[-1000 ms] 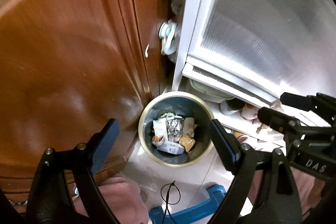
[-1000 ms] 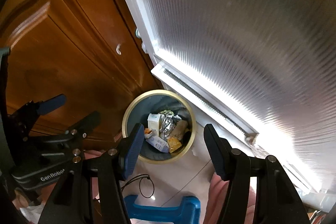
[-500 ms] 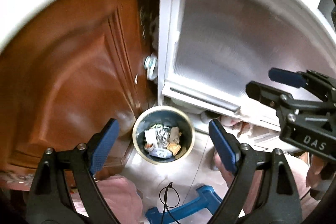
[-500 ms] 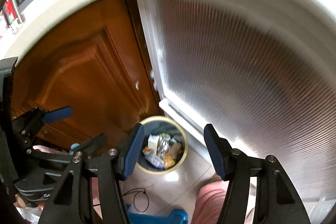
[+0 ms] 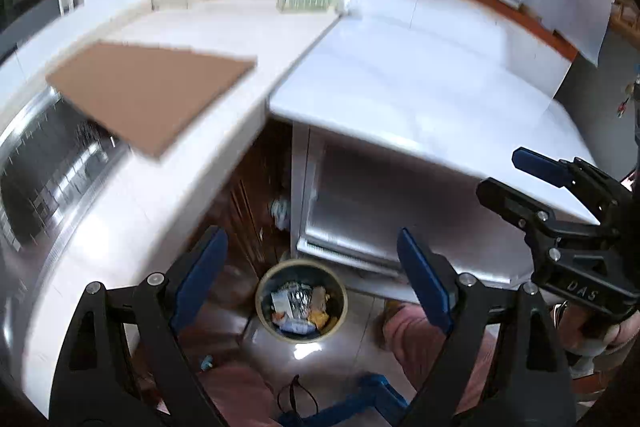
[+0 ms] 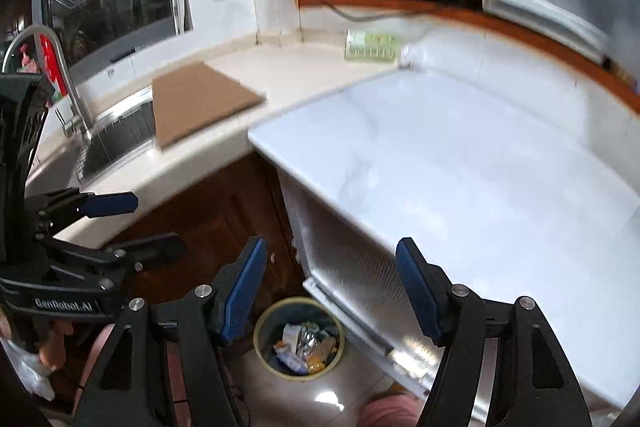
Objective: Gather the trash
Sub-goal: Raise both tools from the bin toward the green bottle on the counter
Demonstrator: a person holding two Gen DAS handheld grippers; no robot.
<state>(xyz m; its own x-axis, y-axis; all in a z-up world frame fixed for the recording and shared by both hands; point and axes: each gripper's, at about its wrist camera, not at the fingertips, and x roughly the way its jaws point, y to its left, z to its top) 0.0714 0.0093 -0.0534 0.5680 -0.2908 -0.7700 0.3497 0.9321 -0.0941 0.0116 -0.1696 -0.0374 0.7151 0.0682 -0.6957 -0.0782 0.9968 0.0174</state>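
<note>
A round bin (image 5: pixel 301 299) with a pale rim stands on the floor far below, holding several wrappers and a crumpled foil piece (image 6: pixel 306 343). My left gripper (image 5: pixel 312 267) hangs high above it, open, nothing between its blue pads. My right gripper (image 6: pixel 332 287) also hangs above the bin (image 6: pixel 299 338); its jaws are opening and empty. Each gripper shows in the other's view: the right one (image 5: pixel 516 175) at the right edge, the left one (image 6: pixel 132 223) at the left edge, held by a hand.
A white worktop (image 6: pixel 460 163) spreads to the right above a ribbed cabinet front (image 6: pixel 352 263). A brown board (image 6: pixel 196 103) lies on the pale counter beside a sink with a tap (image 6: pixel 60 79). A greenish rack (image 6: pixel 370 46) stands at the back. Wooden cupboard doors (image 6: pixel 216 223) are below.
Both grippers have risen a long way from near the bin, which now looks small. The counter, board and worktop have come into view. The right jaws stand a little wider.
</note>
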